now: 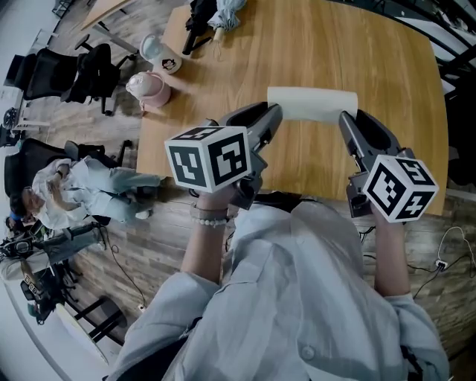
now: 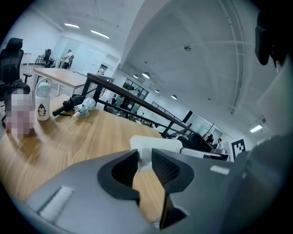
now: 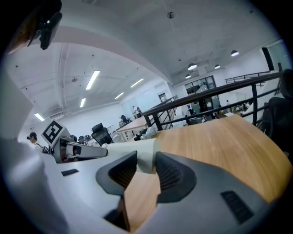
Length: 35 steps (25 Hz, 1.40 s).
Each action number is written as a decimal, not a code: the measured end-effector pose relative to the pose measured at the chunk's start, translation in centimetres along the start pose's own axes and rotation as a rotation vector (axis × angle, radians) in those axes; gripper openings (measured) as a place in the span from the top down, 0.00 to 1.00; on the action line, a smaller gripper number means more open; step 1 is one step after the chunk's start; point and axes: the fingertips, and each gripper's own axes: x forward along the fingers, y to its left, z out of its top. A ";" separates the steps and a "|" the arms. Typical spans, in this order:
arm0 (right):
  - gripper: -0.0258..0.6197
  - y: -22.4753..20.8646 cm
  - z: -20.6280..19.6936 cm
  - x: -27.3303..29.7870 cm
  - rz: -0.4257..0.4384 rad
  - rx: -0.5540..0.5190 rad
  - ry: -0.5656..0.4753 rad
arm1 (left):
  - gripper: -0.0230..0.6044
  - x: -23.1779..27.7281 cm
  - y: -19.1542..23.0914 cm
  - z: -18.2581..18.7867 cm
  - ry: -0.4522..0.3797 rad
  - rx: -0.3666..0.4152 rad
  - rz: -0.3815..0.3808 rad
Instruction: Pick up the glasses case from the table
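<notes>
The glasses case (image 1: 312, 103) is a long white box held level over the wooden table (image 1: 327, 45), one end in each gripper. My left gripper (image 1: 272, 117) is shut on its left end and my right gripper (image 1: 346, 123) on its right end. In the left gripper view the case (image 2: 155, 144) runs off to the right, its near end pinched by the dark ribbed pads (image 2: 165, 167) of the left gripper (image 2: 145, 161). In the right gripper view the case (image 3: 132, 148) reaches left, its end inside the right gripper (image 3: 146, 167).
A pink cup (image 1: 149, 89) and a white bottle (image 1: 158, 52) stand at the table's far left corner. A folded umbrella (image 1: 223, 15) and a black item (image 1: 197, 26) lie beyond them. Office chairs (image 1: 82, 71) and a seated person (image 1: 74, 186) are at the left.
</notes>
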 end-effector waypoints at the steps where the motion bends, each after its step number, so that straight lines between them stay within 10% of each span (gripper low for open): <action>1: 0.76 0.0 0.2 -0.1 -0.003 -0.003 -0.004 | 0.81 0.0 -0.1 0.1 -0.003 0.002 -0.004; 35: 0.77 -0.8 1.4 -0.8 -0.003 -0.014 -0.035 | 0.81 0.5 -1.3 1.1 -0.022 0.016 -0.040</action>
